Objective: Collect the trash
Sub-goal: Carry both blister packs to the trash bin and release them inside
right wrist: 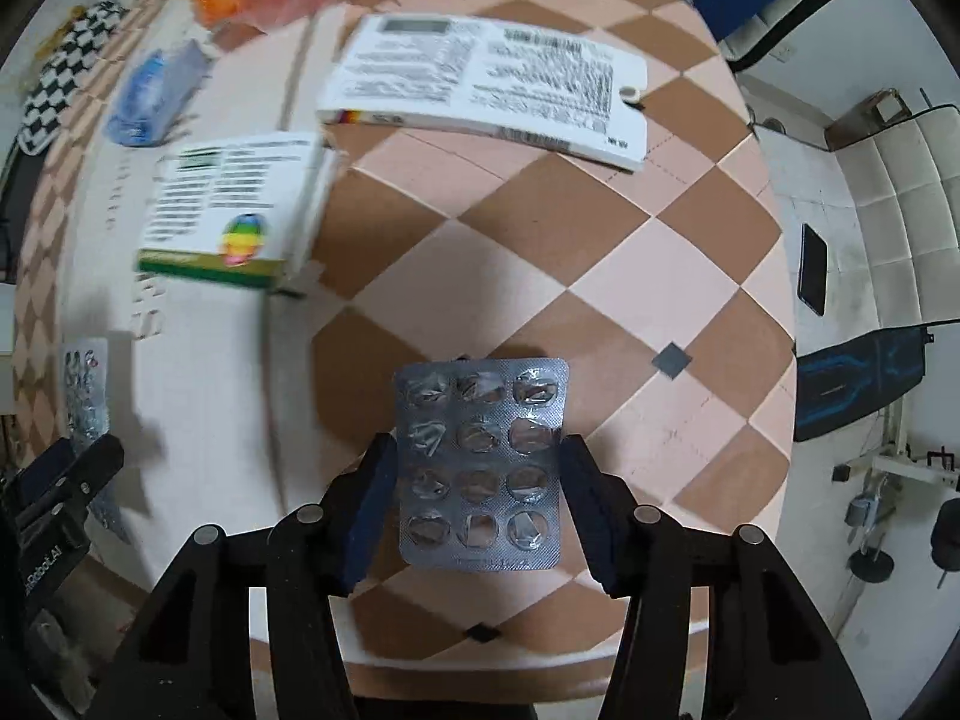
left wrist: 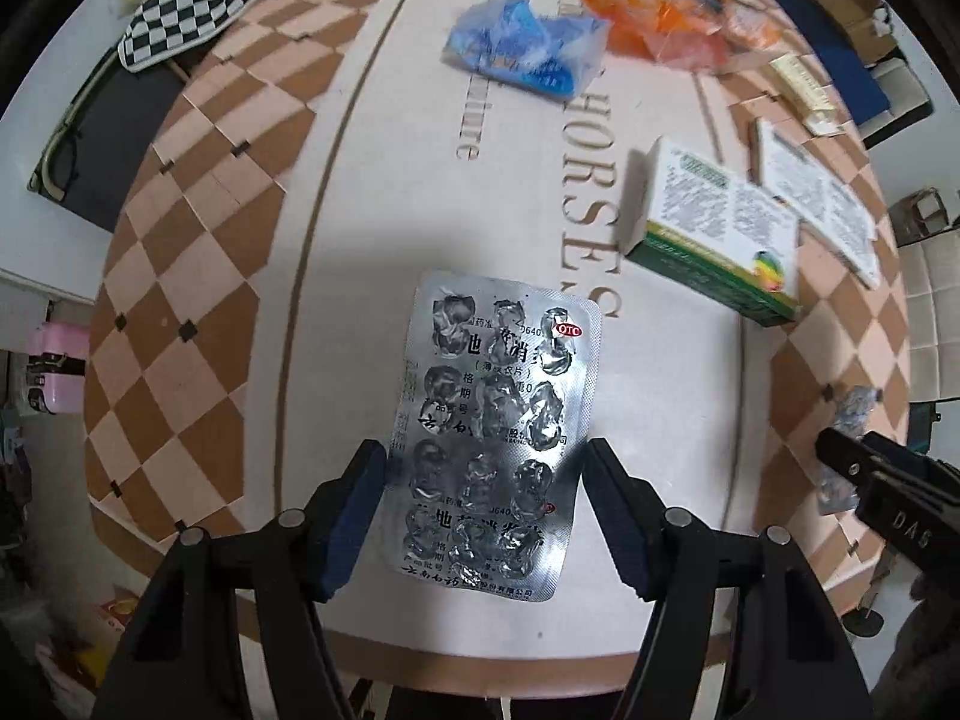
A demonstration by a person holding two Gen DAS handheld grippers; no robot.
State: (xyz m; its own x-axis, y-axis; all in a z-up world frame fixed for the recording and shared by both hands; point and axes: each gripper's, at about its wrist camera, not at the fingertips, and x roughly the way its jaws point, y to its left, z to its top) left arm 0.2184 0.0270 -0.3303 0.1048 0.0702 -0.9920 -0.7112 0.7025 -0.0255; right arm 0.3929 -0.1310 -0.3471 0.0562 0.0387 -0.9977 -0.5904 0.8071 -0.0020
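Note:
A used silver blister pack with printed foil (left wrist: 495, 432) is held between my left gripper's (left wrist: 483, 480) fingers, above the round table. A second emptied blister pack (right wrist: 483, 462) is held between my right gripper's (right wrist: 477, 480) fingers, above the checkered part of the table. Each gripper shows in the other's view: the right one at the right edge of the left wrist view (left wrist: 840, 453), the left one at the left edge of the right wrist view (right wrist: 90, 462). Both are shut on their packs by the side edges.
On the table (left wrist: 420, 192) lie a green and white medicine box (left wrist: 714, 234), a flat white box (right wrist: 492, 84), a blue plastic wrapper (left wrist: 522, 48) and orange wrappers (left wrist: 666, 30). A checkered cloth (left wrist: 192, 0) lies at the far left. A sofa with a phone (right wrist: 813, 270) stands right.

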